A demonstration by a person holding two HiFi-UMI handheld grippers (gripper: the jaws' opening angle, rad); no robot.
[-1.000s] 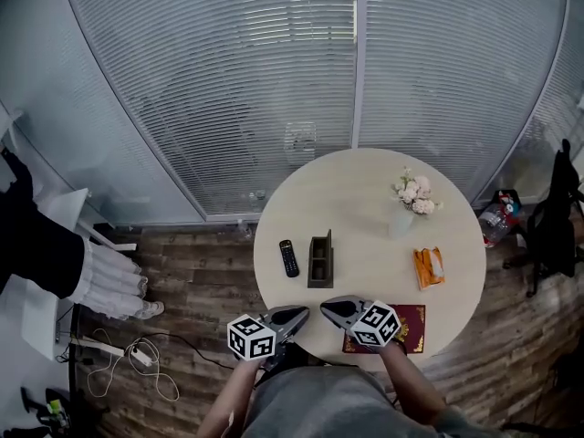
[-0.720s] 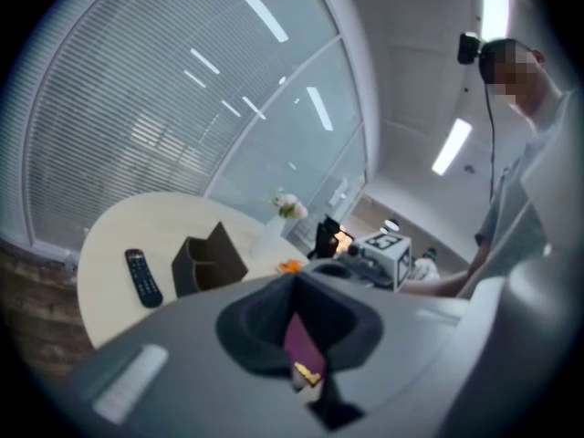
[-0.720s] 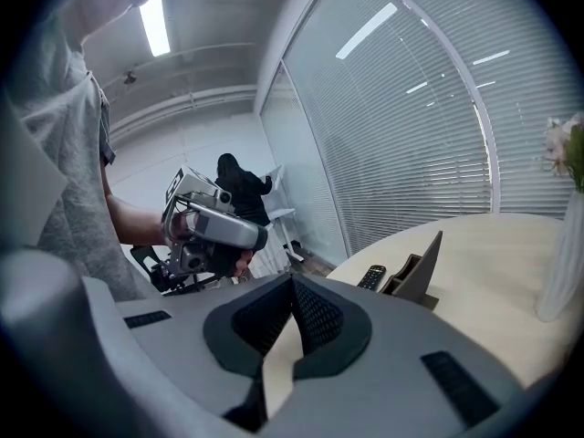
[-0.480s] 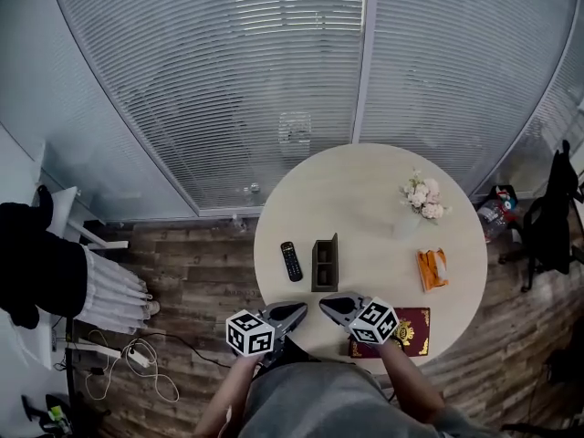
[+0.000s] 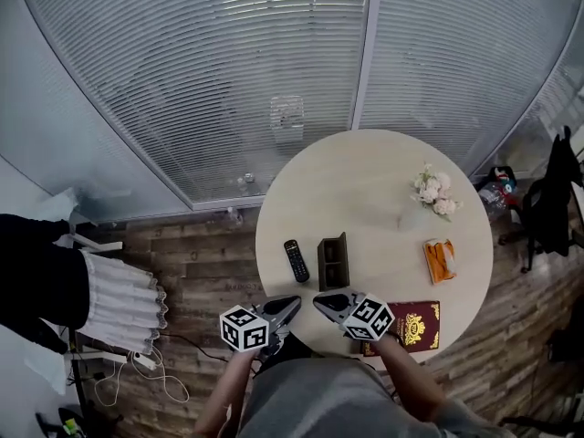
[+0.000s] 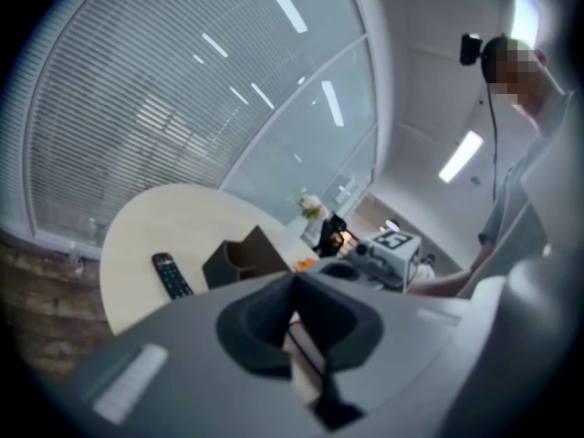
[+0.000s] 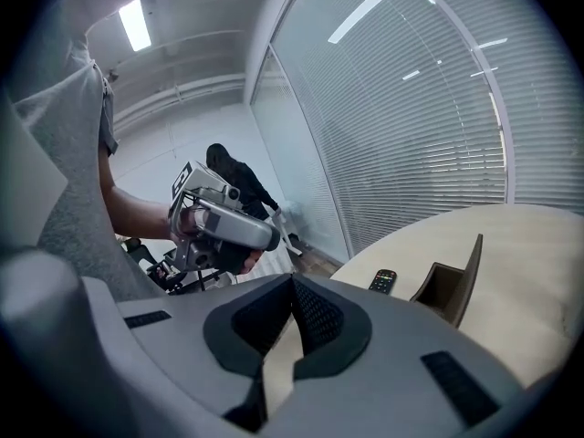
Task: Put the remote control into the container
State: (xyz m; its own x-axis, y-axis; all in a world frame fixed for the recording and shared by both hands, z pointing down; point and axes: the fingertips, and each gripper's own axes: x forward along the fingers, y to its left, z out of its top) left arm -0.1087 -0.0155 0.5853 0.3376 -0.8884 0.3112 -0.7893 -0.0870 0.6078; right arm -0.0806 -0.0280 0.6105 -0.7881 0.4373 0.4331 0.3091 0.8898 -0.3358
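Remote control (image 5: 296, 260), just left of the container (image 5: 333, 261), is likely light and rigid, best pinched across its long edges; left gripper (image 5: 292, 303) and right gripper (image 5: 318, 299) are closed and empty.

Your head turns a little, so the round table (image 5: 365, 190) now sits slightly further right in the head view. More of the red book (image 5: 418, 322) shows beside your right gripper (image 5: 319, 299). The person (image 5: 41, 272) at the left has moved lower, and their white pleated garment (image 5: 119, 304) is now nearer the floor cables (image 5: 160, 381).
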